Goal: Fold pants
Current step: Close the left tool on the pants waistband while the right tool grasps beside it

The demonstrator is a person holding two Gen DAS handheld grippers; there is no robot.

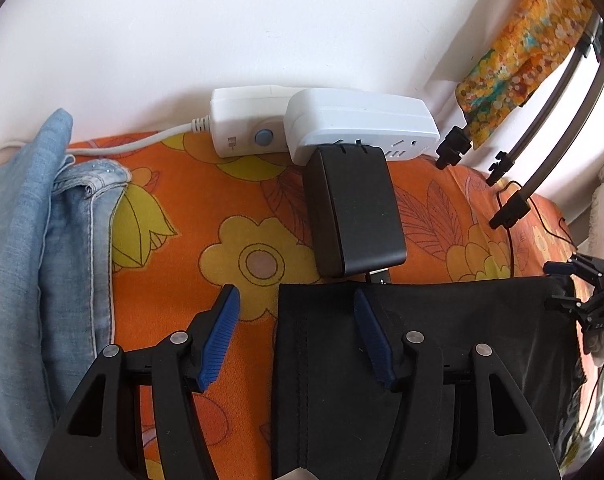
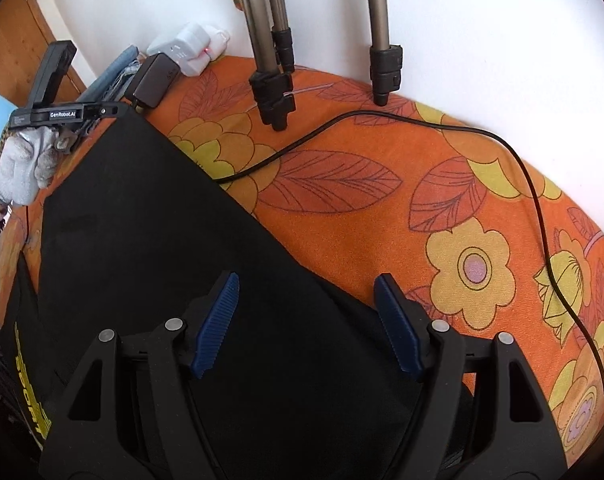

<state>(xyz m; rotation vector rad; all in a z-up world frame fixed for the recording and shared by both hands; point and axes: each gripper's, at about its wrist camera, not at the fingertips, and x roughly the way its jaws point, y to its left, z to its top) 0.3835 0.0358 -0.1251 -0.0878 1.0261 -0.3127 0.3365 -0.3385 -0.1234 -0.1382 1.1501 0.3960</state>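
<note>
Black pants [image 2: 150, 248] fill the near field of both views, spread flat on an orange flowered cloth [image 2: 381, 220] that covers the worktop. In the left wrist view the left gripper [image 1: 298, 304] hangs over the pants' far left corner: one blue finger stands over the bare cloth, the other over the black fabric, so the side edge runs between them. Those fingers are spread and clasp nothing. In the right wrist view the right gripper [image 2: 307, 292] sits above the far edge on the other side, its fingers also released, with the black fabric under one and the edge passing close by the other. Whether any tip touches the fabric I cannot tell.

A black adapter [image 1: 351, 212] plugged into a white power strip [image 1: 321, 128] lies just beyond the pants' far edge, a thin black cable [image 2: 421, 120] runs across the cloth, and tripod legs [image 2: 274, 80] stand at the wall. Folded jeans [image 1: 42, 260] sit at the left side.

By my reading the step in hand is taking hold of the far edge at both corners before a fold. Next, each gripper would need to drop onto the edge, pinch only the fabric, and keep clear of the adapter and cable.
</note>
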